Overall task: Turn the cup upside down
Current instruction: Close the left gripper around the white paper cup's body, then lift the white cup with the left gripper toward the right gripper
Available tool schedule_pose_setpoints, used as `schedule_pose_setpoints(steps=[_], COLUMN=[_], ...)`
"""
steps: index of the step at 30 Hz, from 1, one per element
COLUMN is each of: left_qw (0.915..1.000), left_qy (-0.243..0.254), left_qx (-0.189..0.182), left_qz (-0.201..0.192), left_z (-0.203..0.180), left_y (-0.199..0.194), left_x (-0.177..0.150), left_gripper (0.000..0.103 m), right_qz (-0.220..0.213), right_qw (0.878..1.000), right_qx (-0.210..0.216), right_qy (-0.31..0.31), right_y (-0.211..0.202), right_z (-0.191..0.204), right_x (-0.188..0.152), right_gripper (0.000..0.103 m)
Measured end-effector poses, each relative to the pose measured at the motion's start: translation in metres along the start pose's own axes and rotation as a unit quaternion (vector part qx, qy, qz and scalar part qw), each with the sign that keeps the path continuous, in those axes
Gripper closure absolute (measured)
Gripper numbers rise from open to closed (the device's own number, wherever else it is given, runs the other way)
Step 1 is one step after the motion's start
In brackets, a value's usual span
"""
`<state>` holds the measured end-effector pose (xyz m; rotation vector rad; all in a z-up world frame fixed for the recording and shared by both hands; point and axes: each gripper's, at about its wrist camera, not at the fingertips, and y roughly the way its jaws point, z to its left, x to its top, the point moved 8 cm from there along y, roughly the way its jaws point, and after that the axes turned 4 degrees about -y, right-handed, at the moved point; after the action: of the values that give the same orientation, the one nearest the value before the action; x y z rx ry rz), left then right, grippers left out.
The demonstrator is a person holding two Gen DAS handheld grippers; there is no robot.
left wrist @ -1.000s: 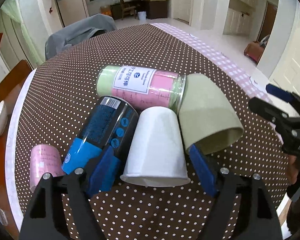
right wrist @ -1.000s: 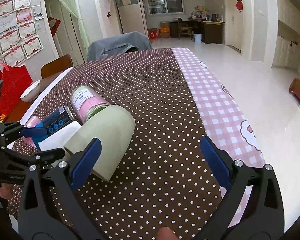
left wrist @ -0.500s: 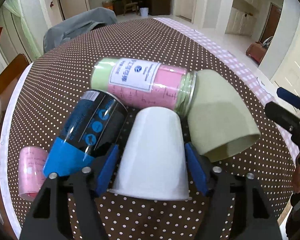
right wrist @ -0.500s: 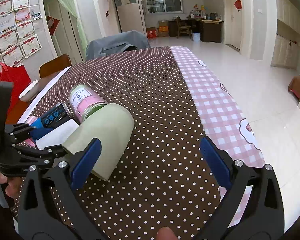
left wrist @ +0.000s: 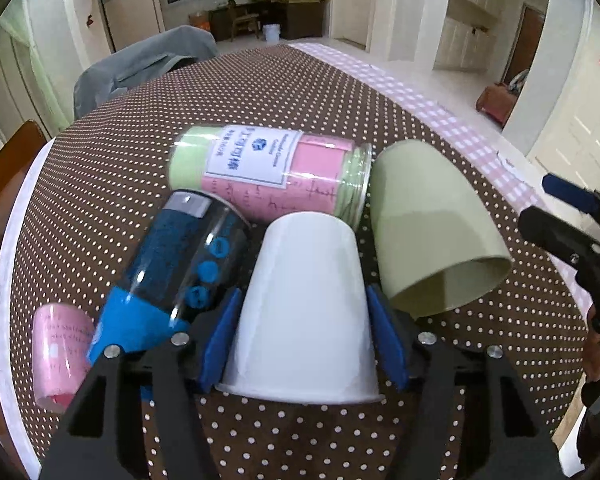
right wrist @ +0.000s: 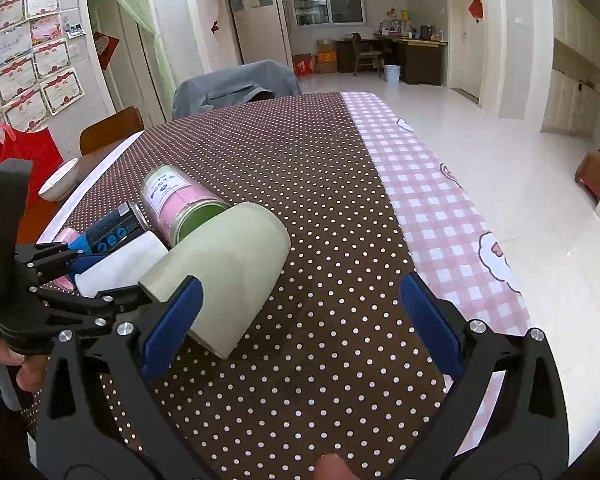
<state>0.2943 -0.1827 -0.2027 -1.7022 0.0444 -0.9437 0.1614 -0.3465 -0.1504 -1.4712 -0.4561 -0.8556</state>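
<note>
Now L gripper (left wrist: 304, 332) clamps white cup (left wrist: 304, 304) lying on its side, R gripper (right wrist: 300, 320) wide apart by green cup (right wrist: 228, 264).

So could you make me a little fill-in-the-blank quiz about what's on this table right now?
1. The left gripper has its blue pads against the ___ cup.
2. The green cup lies on its ___.
3. The right gripper is ___, with nothing between its fingers.
4. The tablecloth is brown with white ___.

Missing words: white; side; open; dots
</note>
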Motion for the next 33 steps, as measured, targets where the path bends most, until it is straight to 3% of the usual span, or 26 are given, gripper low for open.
schedule_pose_setpoints(steps=[13,20,27,33], left_qw=[0.9975,0.9946,0.9936,0.9931], left_qy=[-0.026,-0.031,-0.046,-0.059], left_qx=[-0.001,0.011,0.016,0.004], left_qz=[-0.066,-0.098,-0.101,-0.101], left_z=[-0.002,-0.010,-0.016,-0.023], left_y=[-0.067,-0.111,-0.132,-0.131], left_x=[-0.012,-0.034,-0.078,-0.095], left_gripper=[0.041,0.041,0.041,0.041], right_qz=[-0.031,-0.057,-0.061,-0.055], right_qw=[0.999,0.998,0.996,0.996], right_qx=[0.004,0.015,0.030,0.035], right_qy=[-0.013,-0.028,-0.050,-0.058], right_y=[-0.041,-0.071,-0.085,-0.087], right_z=[0.016,0.032,0.052,0.058], right_x=[0.001,0.001,-0.011,-0.020], right_gripper=[0.006,0.006,0.006,0.006])
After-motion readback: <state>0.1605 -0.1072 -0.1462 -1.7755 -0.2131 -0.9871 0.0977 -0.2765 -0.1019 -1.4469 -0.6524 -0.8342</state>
